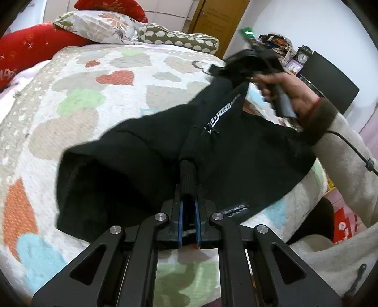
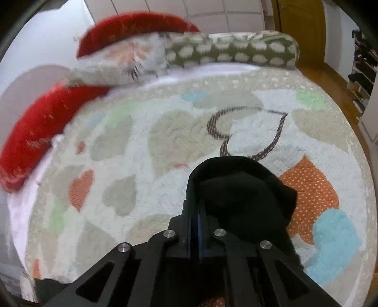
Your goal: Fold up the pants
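Observation:
Black pants [image 1: 146, 151] with white lettering hang lifted above the heart-patterned bedspread [image 1: 78, 101]. My left gripper [image 1: 188, 189] is shut on a ribbed black edge of the pants, close to the camera. My right gripper [image 1: 226, 68], held in a hand at the upper right, grips the far end of the same pants. In the right wrist view my right gripper [image 2: 197, 207] is shut on a bunch of the black pants [image 2: 241, 189], held over the bedspread [image 2: 141, 146].
Red cushions [image 1: 28, 47], a floral pillow [image 1: 101, 26] and a spotted bolster [image 1: 179, 37] lie at the head of the bed. A wooden door [image 1: 219, 21], a clock and a dark screen [image 1: 330, 82] stand to the right.

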